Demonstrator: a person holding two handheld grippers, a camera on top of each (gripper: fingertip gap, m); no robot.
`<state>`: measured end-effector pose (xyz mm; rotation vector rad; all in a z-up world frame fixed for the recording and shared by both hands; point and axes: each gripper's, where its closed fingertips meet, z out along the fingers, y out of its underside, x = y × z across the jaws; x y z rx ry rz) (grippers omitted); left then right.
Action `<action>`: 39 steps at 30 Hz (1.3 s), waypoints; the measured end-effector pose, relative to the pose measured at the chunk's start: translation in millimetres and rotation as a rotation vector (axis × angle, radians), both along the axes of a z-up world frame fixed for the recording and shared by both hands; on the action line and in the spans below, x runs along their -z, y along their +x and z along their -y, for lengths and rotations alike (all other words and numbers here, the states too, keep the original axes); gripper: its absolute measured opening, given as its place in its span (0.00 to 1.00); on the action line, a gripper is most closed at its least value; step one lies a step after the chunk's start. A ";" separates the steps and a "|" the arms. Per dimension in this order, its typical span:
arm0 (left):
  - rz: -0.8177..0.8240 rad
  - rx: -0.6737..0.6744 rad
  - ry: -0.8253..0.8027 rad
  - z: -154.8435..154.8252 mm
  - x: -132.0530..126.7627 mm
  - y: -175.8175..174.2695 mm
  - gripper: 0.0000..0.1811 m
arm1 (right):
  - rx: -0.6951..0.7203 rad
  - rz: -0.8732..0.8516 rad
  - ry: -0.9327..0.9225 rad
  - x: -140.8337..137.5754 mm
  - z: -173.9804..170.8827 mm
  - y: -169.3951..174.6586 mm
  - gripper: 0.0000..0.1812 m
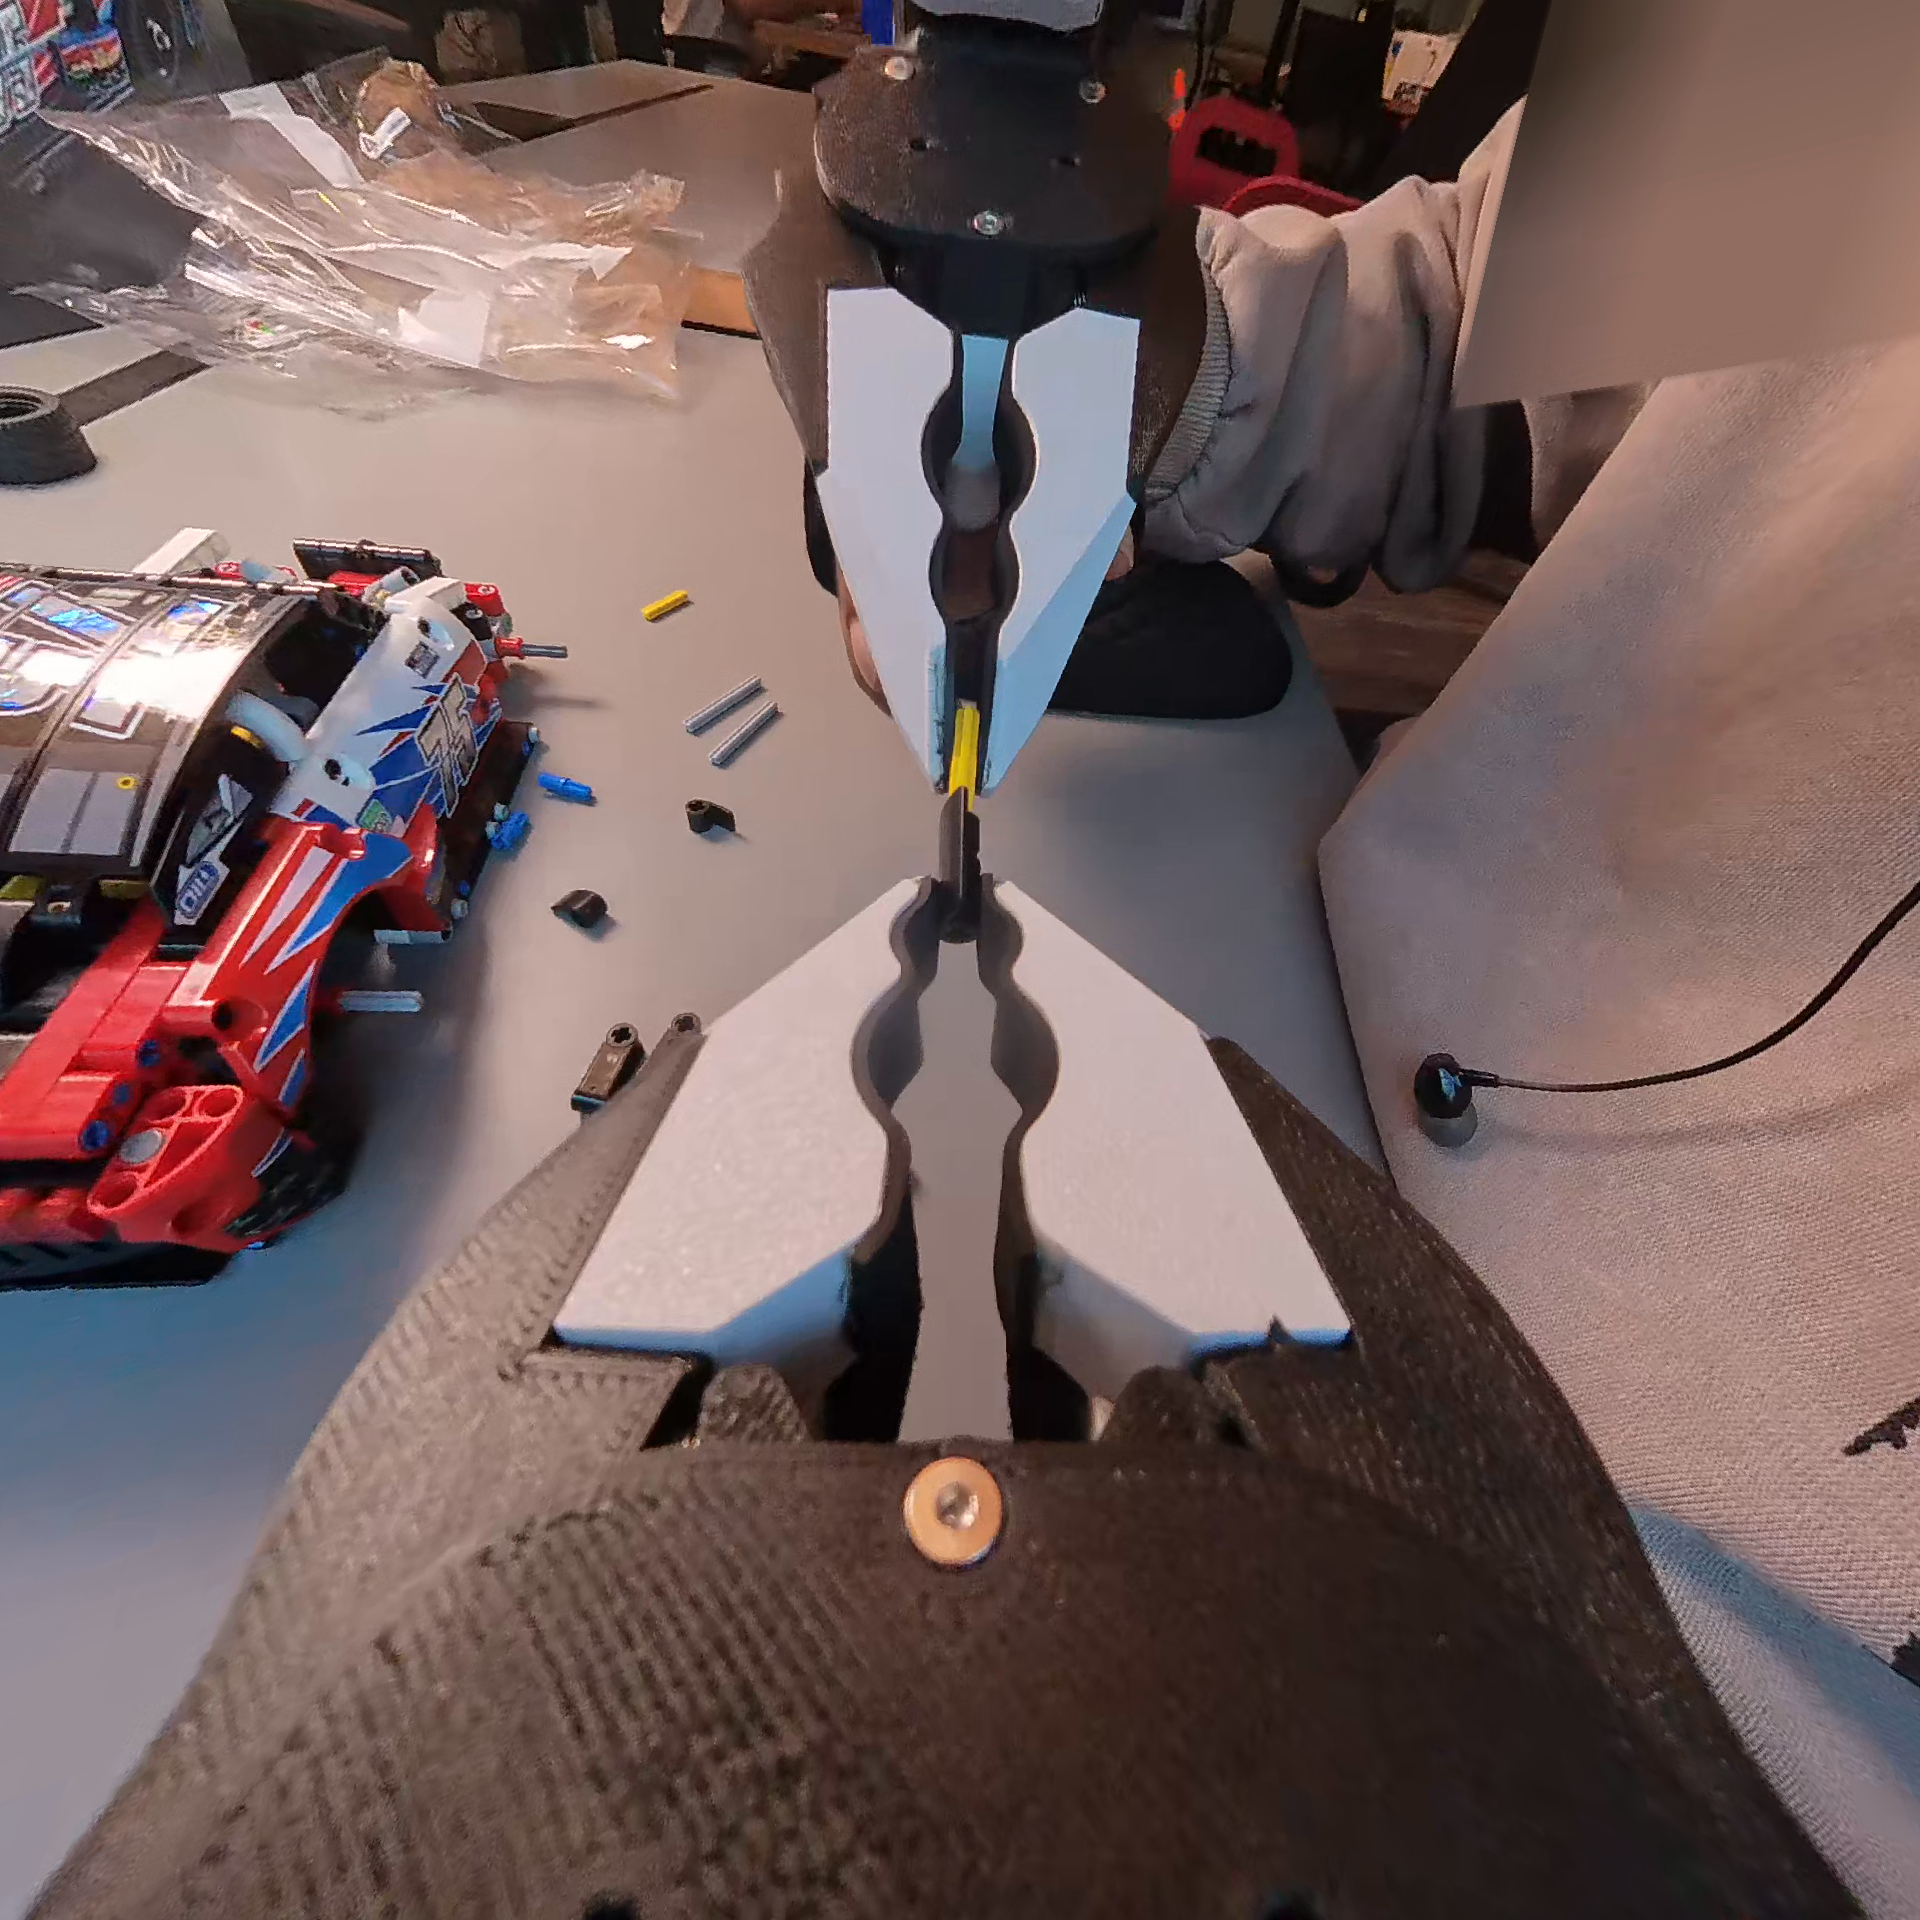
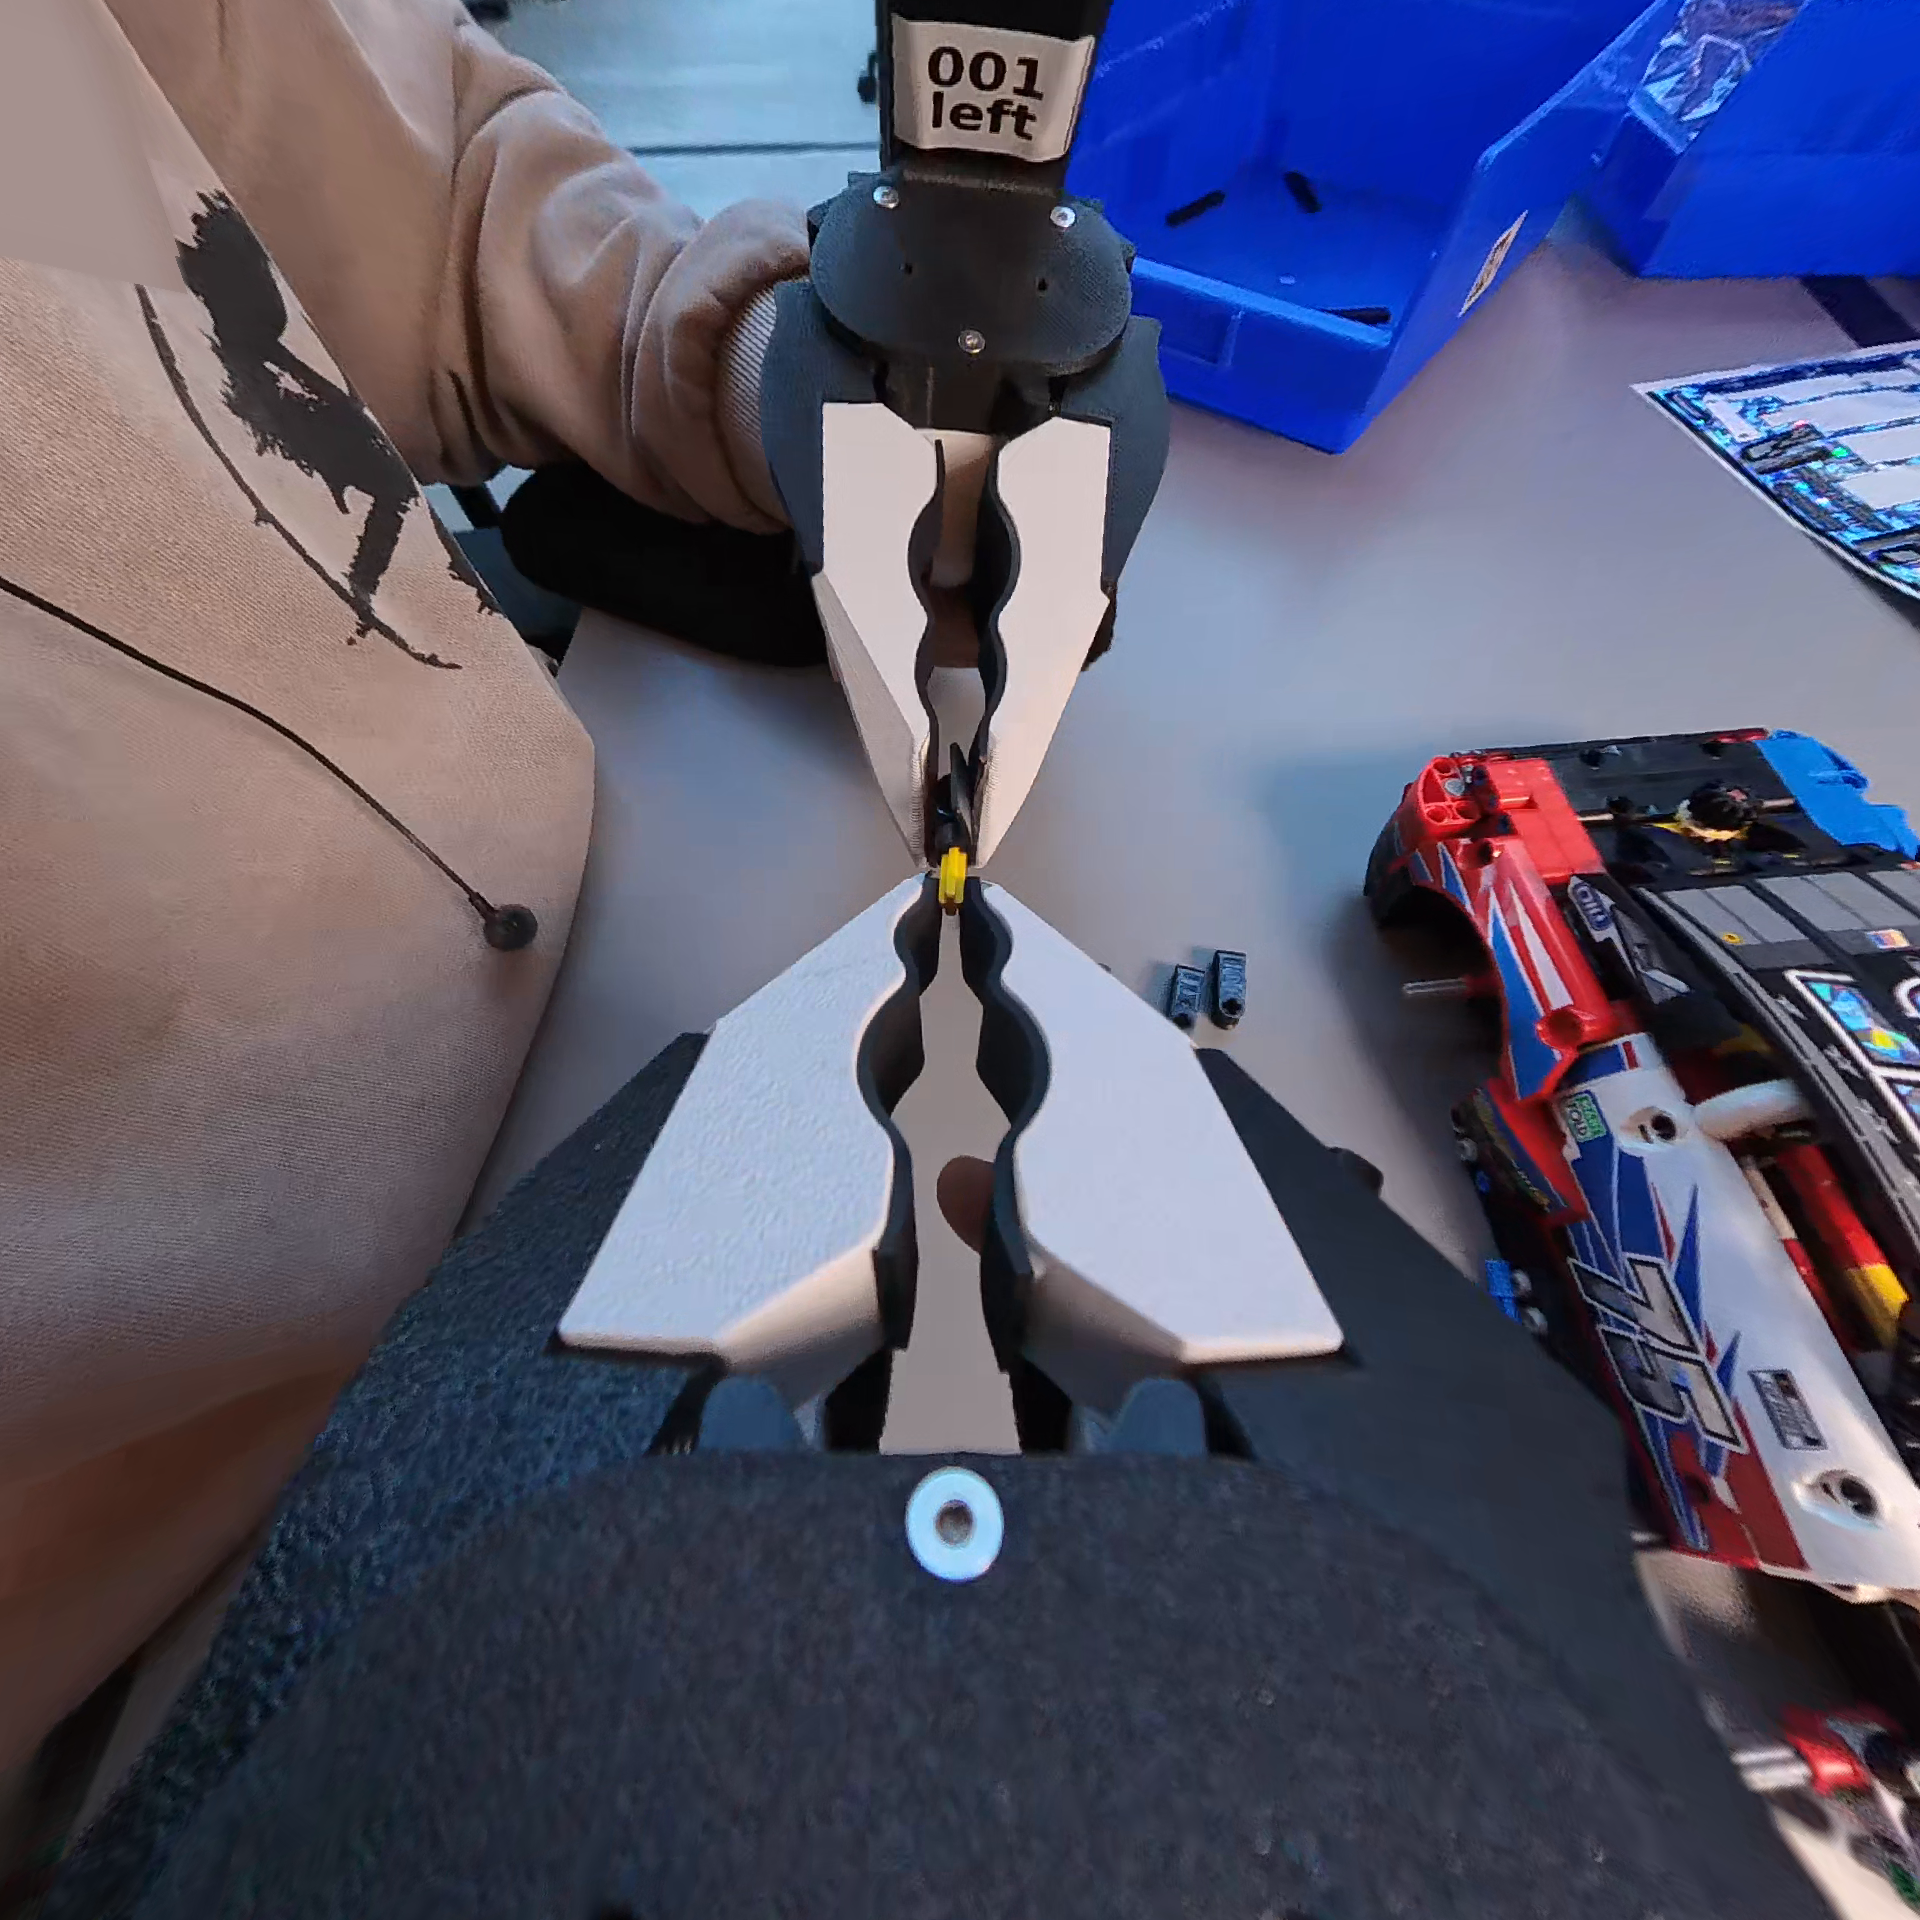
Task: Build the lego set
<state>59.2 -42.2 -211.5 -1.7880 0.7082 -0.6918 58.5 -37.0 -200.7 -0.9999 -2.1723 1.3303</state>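
A small black piece (image 1: 958,868) is pinched at the tips of the left gripper (image 1: 958,904), and a thin yellow stick (image 1: 962,750) pinched in the right gripper (image 1: 964,774) is pushed into it, above the grey table (image 1: 582,499), beside the red, white and blue car (image 1: 239,862).

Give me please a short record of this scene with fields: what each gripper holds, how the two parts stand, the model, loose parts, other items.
left gripper: shut on black connector
right gripper: shut on yellow axle
parts relation: tip to tip, above grey table; axle meets the connector's end
model: red, white and blue lego race car, partly built, lying on the table
loose parts: two grey axles, a second yellow axle, blue pins
other items: clear plastic bags, blue bin, sticker sheet
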 end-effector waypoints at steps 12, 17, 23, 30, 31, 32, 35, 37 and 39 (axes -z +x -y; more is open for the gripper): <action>0.028 -0.002 0.047 -0.3 -4.9 4.0 0.03 | 0.075 -0.073 -0.204 -3.0 5.1 -0.3 0.01; -0.018 -0.025 0.070 -3.7 -5.6 1.7 0.02 | 0.073 -0.067 -0.127 -3.1 1.4 -2.3 0.01; -0.087 -0.040 0.045 -4.1 6.2 0.5 0.02 | 0.081 -0.035 -0.134 8.7 2.0 -3.3 0.01; -0.114 -0.040 -0.014 -4.4 17.7 0.2 0.02 | 0.097 -0.027 -0.192 19.8 2.7 -4.6 0.01; -0.121 -0.041 -0.021 -4.6 19.4 0.3 0.02 | 0.096 -0.022 -0.194 21.5 2.6 -4.7 0.01; -0.123 -0.041 -0.029 -4.7 20.5 0.0 0.02 | 0.094 -0.019 -0.198 22.8 2.6 -4.8 0.01; -0.118 -0.042 -0.046 -5.2 21.5 -0.8 0.02 | 0.095 -0.017 -0.214 23.8 2.3 -5.9 0.01; -0.100 -0.040 -0.079 -6.5 22.8 -1.0 0.02 | 0.092 -0.011 -0.222 24.7 0.6 -6.1 0.01; -0.078 -0.053 -0.072 -11.5 16.8 -3.1 0.03 | 0.102 -0.055 -0.208 18.4 -5.8 -8.2 0.01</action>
